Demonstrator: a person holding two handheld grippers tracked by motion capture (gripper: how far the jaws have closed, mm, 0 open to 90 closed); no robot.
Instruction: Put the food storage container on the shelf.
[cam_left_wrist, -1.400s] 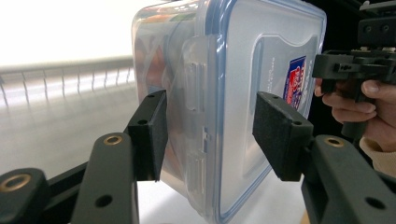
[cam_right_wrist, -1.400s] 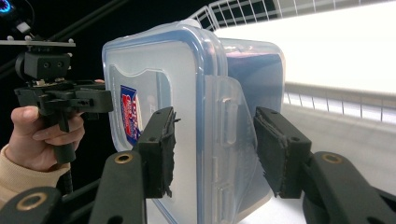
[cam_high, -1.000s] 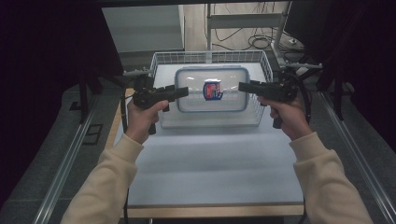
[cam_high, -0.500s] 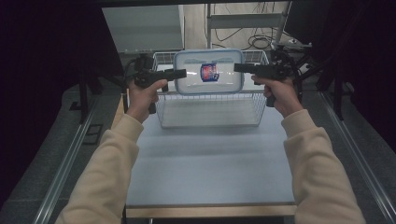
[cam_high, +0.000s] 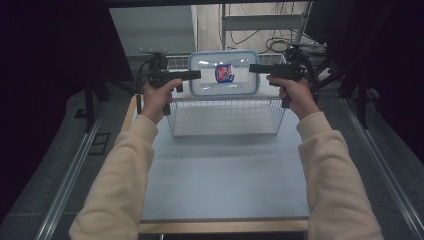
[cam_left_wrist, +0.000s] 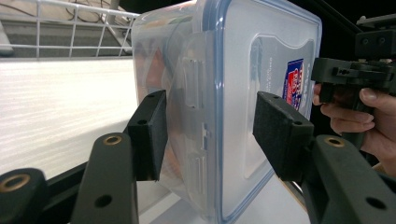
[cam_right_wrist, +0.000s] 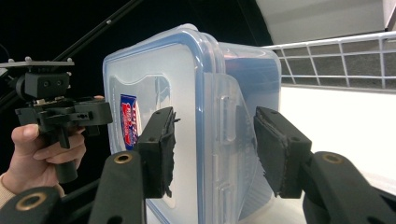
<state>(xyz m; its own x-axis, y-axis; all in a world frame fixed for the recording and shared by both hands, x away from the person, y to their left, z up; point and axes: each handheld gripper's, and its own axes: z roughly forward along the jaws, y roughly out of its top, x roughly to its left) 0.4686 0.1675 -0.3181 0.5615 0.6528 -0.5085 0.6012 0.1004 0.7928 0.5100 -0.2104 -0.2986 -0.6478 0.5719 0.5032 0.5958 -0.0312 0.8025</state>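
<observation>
step: container carried above far wire basket | left gripper, right gripper clamped on its ends | next: lower level

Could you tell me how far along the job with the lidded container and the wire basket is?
Done: both grippers, left gripper and right gripper, clamp the container by its ends. In hand: it hangs in the air above the wire basket. Left: probably setting it down; where is not clear.

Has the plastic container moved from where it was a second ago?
Yes. The container has moved up the high view: a second ago it lay within the wire basket outline, and now it is held past the basket's far rim.
</observation>
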